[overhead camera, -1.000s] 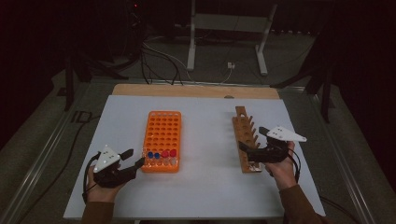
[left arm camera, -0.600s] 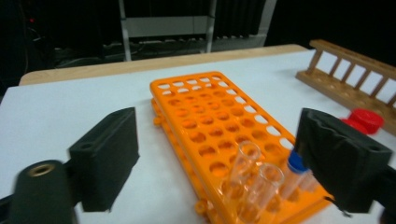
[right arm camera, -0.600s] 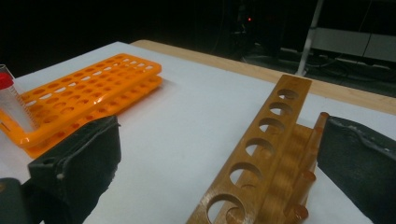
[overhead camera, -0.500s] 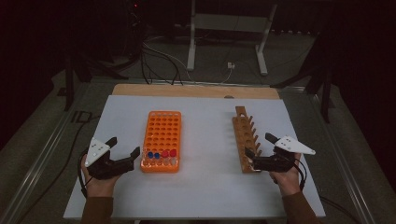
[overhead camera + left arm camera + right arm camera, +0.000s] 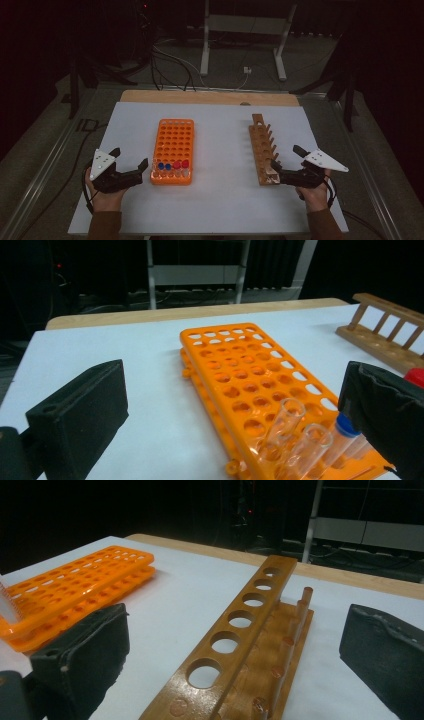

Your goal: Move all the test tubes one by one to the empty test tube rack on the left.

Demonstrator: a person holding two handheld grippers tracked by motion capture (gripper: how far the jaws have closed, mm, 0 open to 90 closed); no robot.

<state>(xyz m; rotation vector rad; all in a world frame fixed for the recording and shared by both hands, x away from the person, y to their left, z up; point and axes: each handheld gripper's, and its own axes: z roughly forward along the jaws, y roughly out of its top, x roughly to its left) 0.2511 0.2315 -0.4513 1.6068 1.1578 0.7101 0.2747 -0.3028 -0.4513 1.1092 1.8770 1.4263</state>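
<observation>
dark room; white table (image 5: pixel 220 205); left gripper (image 5: pixel 131 161), right gripper (image 5: pixel 285 162) both released, empty.

Orange tube rack (image 5: pixel 172 148) beside wooden rack (image 5: pixel 262 148)

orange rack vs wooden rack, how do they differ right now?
The orange rack is a wide plastic grid with many rows of holes; the wooden rack is a narrow strip with a single row of holes and a line of pegs beside it. The orange rack holds tubes at its near end, some with blue or red caps, some uncapped; the wooden rack's holes look empty. Both lie lengthwise on the white table, with an open tool near each rack's near end.
</observation>
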